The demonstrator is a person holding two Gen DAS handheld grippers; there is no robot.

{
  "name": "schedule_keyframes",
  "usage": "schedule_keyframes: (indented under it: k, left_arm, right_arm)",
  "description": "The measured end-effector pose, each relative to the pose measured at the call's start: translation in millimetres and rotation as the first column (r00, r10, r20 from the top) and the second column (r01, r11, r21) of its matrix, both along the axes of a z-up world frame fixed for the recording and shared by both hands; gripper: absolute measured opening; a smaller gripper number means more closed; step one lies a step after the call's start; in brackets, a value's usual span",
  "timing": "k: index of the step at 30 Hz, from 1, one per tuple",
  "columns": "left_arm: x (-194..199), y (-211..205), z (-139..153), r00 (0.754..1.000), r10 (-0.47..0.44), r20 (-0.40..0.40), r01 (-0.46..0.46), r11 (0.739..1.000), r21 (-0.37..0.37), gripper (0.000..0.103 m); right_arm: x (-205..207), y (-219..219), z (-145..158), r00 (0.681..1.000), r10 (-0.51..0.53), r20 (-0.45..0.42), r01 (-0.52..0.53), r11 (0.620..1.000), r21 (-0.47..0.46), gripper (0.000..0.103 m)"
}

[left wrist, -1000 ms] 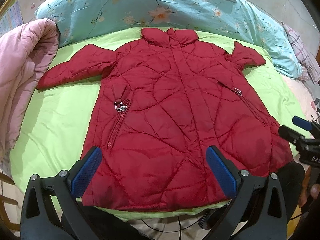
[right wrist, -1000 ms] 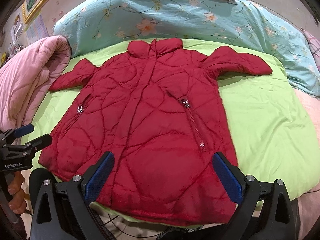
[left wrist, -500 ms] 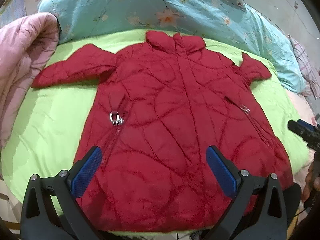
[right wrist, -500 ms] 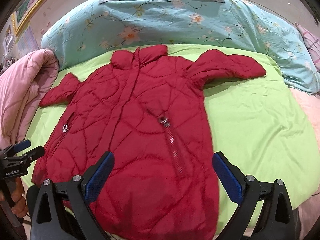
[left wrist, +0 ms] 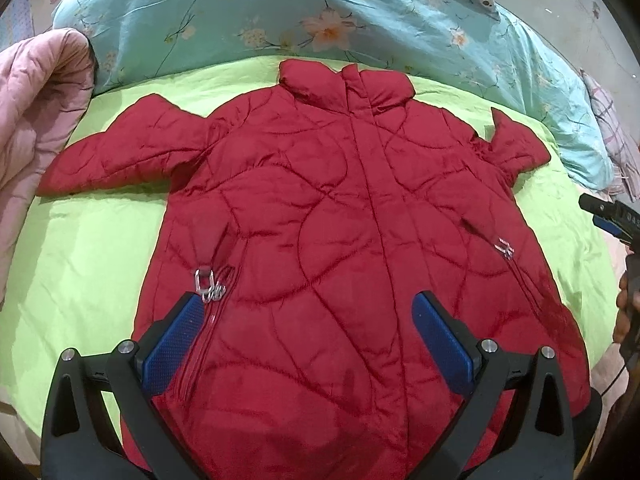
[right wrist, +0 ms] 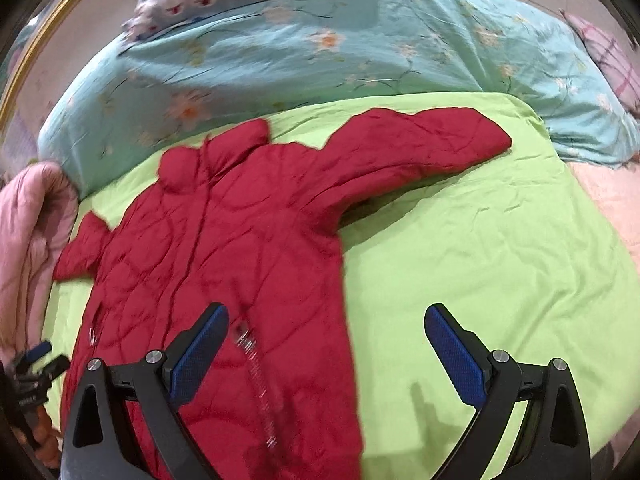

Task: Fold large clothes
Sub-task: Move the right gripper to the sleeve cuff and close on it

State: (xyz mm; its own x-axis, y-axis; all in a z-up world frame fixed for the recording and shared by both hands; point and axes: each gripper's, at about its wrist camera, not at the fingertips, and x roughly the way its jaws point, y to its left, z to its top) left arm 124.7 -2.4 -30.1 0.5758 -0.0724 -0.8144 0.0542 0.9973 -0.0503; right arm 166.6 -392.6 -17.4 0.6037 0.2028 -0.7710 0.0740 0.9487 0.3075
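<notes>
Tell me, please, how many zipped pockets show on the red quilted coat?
2 on the red quilted coat: one zip pull by the left gripper's finger, another toward the opposite side.

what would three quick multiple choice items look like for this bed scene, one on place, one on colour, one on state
1. Where does the red quilted coat lie?
A. on the lime green sheet
B. on the floor
C. on a chair

2. What colour is the floral quilt beyond the collar?
A. black
B. light blue
C. orange

3. How is the left gripper?
A. shut on a sleeve
B. holding the collar
C. open, holding nothing

Answers: 1 A, green shows around the coat; 2 B, pale blue with flowers; 3 C, its blue pads stand wide apart.
</notes>
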Motion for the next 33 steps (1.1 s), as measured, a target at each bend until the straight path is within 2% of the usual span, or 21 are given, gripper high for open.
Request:
schedule_keyframes:
  k: [3,15,25,28,33]
  left_arm:
    - [10,-1,-3,1.0,0.001,-0.005,0.0,1.0,0.008,0.103]
    - [47,-5,-13,1.0,0.019,0.006,-0.019,0.999,0.032,0.103]
    - [101,-4,-22,0.998,0.059,0.019,-0.06,0.997,0.043,0.103]
    - [118,0,-26,0.997,0.076,0.016,-0.077,0.996,0.036,0.103]
    - [138,3,-30,0.996,0.09,0.014,-0.091,0.995,0.037,0.103]
  right_arm:
    - [16,-16,-5,1.0,-0.029,0.003,0.029,0.999,0.022,0.099]
    - [85,-66,-30,0.993,-0.114,-0.008,0.114,0.993,-0.012,0.099]
    - [150,-126,-65,0.972,-0.233,-0.04,0.234,0.972,0.015,0.099]
    - [170,-153,-77,0.954,-0.297,-0.052,0.299,0.953,0.049,0.096]
    - [194,-193,-103,0.914,-0.392,-0.101,0.403,0.905,0.136,0.081]
